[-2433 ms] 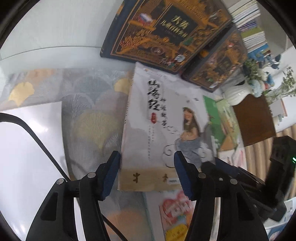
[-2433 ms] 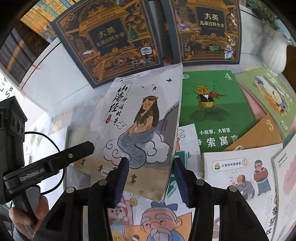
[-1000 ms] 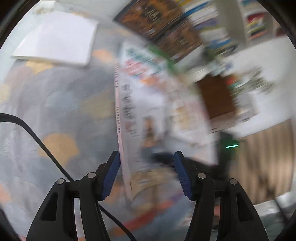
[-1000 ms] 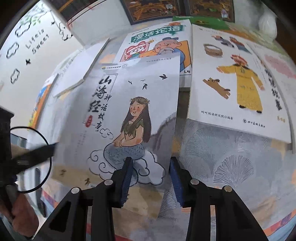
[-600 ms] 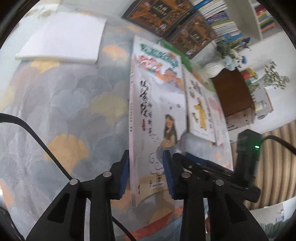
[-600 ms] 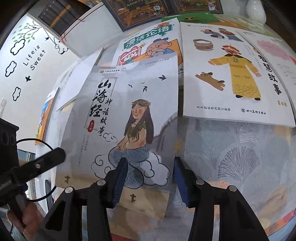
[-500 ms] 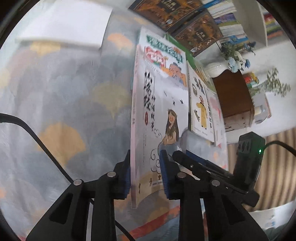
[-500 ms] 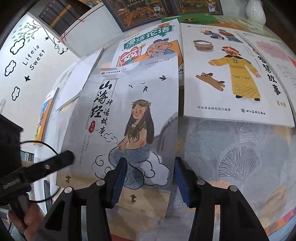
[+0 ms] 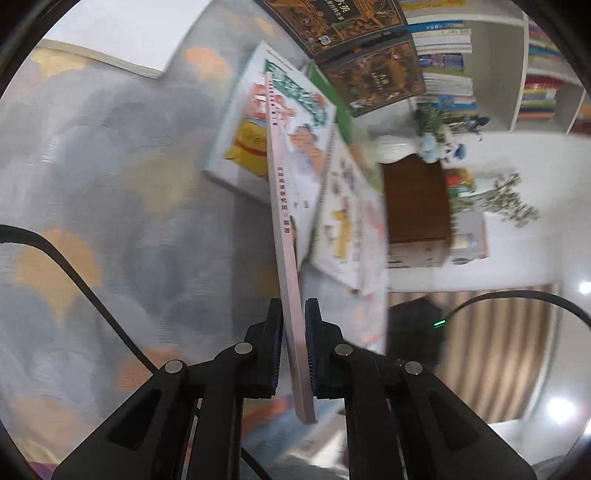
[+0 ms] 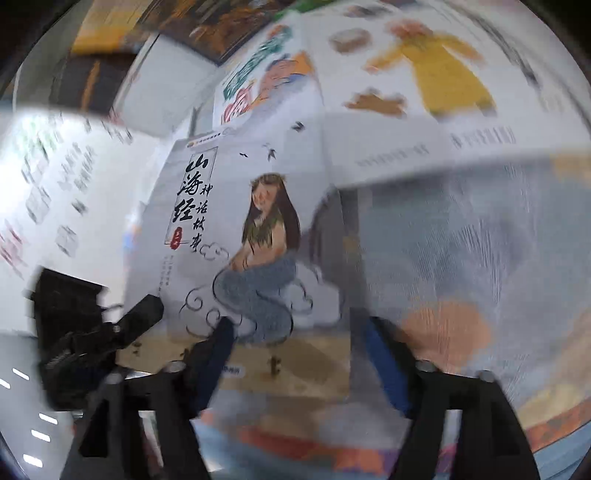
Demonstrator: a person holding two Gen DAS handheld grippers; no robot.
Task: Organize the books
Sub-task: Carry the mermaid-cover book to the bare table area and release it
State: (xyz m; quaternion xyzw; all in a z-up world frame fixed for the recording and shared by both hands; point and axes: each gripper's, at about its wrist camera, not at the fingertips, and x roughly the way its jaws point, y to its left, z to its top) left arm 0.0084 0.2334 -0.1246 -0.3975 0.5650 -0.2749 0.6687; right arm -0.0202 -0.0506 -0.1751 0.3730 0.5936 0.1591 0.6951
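Observation:
A thin grey book with a mermaid on its cover (image 10: 258, 221) hangs tilted above the patterned tablecloth (image 9: 110, 184). In the left wrist view I see the book (image 9: 284, 236) edge-on, spine toward me. My left gripper (image 9: 294, 347) is shut on the near end of that spine edge. In the right wrist view the left gripper (image 10: 140, 321) shows at the book's lower left corner. My right gripper (image 10: 301, 354) is opening. Its blue fingers (image 10: 218, 350) stand wide on either side of the book's lower edge, and the pads do not press it.
Flat on the cloth behind lie a cartoon old-man book (image 9: 303, 122) and a book with a yellow-robed figure (image 10: 436, 74). Two dark encyclopedia volumes (image 9: 343, 22), a white pad (image 9: 110, 33), a white vase (image 9: 395, 151), a brown cabinet (image 9: 413, 199) and a bookshelf (image 9: 535, 66) stand farther off.
The left gripper's jaws closed onto the mermaid book's spine edge. The right gripper's jaws spread apart off the book. The book has rolled, so the left wrist view now sees it edge-on.

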